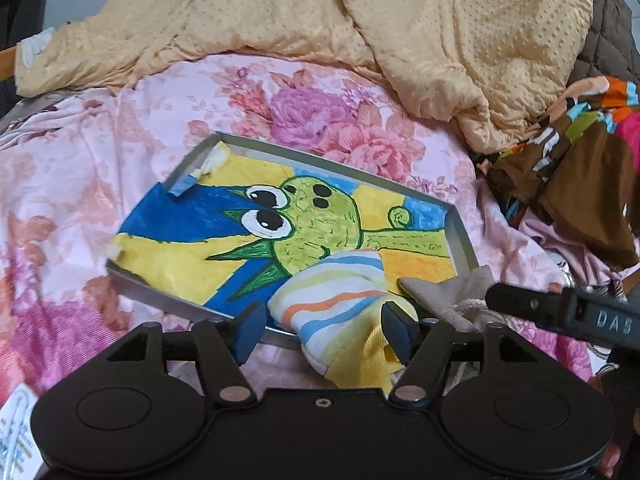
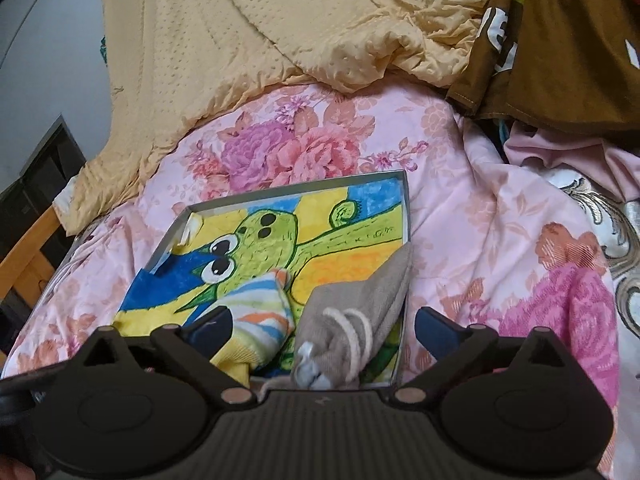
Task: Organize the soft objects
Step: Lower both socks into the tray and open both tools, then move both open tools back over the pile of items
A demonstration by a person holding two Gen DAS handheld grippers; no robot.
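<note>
Nearest to me, my left gripper (image 1: 324, 330) has its fingers apart, and the striped sock (image 1: 336, 300) lies between them; the right pad seems to touch the yellow cuff, but the fingers are not closed on it. My right gripper (image 2: 324, 326) is also spread wide, with nothing clamped. The grey sock (image 2: 352, 320), with a white cord around it, lies between its fingers and just ahead.

Both socks rest at the near end of the metal tray (image 1: 460, 228), which sits on the bed. The striped sock is on the left and the grey one on the right, just beside each other. The long axis of each sock runs away from me, about along the fingers, so I judge that each gripper already lines up with its own sock: the left is nearer to the striped one, the right to the grey one.

The tray floor carries a drawing of a green creature (image 1: 312, 220) on blue and yellow. Farther away lie the floral bedsheet (image 1: 120, 152), then the yellow blanket (image 1: 320, 12) and a heap of brown patterned clothes (image 1: 580, 160).

In the left view I can read the letters "DAS" on the side of the right gripper.
</note>
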